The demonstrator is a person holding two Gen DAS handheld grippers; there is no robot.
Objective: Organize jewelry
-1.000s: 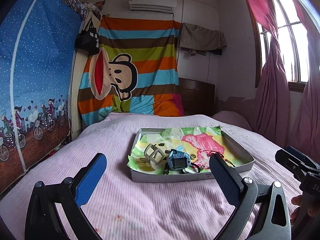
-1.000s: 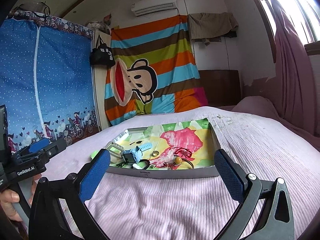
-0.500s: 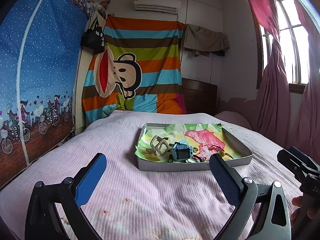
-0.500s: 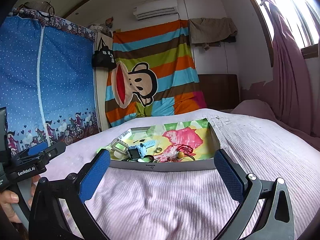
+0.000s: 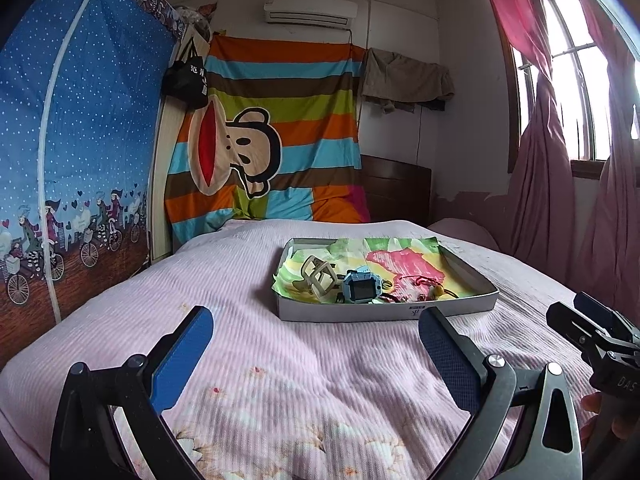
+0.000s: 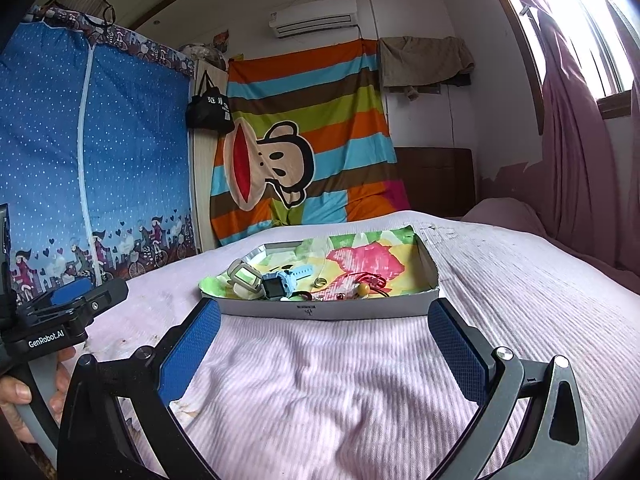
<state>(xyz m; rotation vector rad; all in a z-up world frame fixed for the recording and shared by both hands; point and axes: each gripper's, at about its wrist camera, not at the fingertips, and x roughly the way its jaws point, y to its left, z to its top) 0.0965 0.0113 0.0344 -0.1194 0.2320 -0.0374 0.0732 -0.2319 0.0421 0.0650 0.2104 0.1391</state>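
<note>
Tray (image 6: 360, 312) holds blue watch (image 6: 280, 282), ring (image 6: 319, 281), red cord (image 6: 370, 278); both tongs wide open, empty

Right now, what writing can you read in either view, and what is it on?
"GenRobot.AI": on the left gripper's body.
"DAS", cut off by the frame edge: on the right gripper's body.
White characters on the black bag: too blurred to read.
Small label on the tray's front wall: too small to read.

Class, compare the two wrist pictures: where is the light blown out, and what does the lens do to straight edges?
Left wrist view: the window glares white at right, and the tray stays sharp. Right wrist view: the window burns out the top corner; the wardrobe cover bows outward. Dark fisheye corners frame both, and both open tongs loom large.
</note>
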